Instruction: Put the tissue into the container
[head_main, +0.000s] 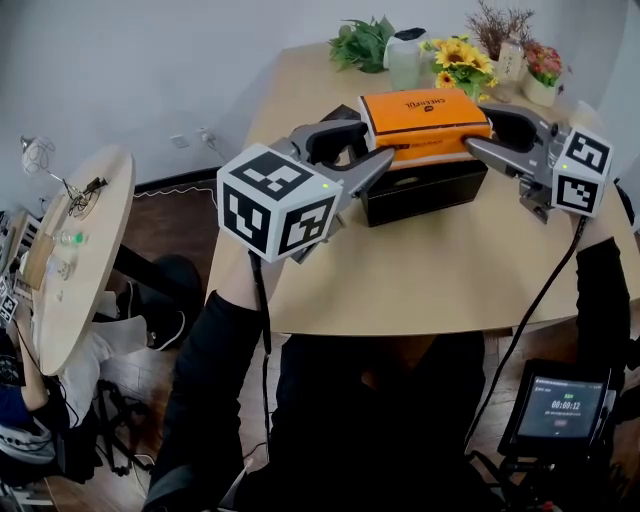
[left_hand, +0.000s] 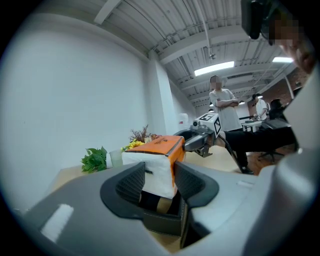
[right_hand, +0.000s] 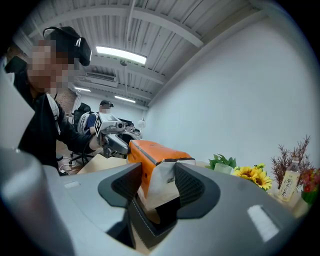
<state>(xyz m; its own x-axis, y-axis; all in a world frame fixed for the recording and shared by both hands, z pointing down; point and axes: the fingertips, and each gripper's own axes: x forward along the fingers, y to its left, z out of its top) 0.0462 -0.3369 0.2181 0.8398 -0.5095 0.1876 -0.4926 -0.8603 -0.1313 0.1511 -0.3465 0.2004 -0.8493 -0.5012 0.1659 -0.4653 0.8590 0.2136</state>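
Container (head_main: 425, 195) interior fully hidden under tissue pack (head_main: 425, 118).

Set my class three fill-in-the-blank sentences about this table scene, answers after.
The left gripper and right gripper are shut on the tissue pack, whose top is ____.
The container under it is ____.
The yellow flowers behind are ____.
Missing words: orange; black; sunflowers.

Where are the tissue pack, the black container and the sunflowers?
tissue pack (head_main: 425, 112): head view, on its orange top.
black container (head_main: 430, 195): head view, on its front wall.
sunflowers (head_main: 457, 54): head view, on a yellow bloom.
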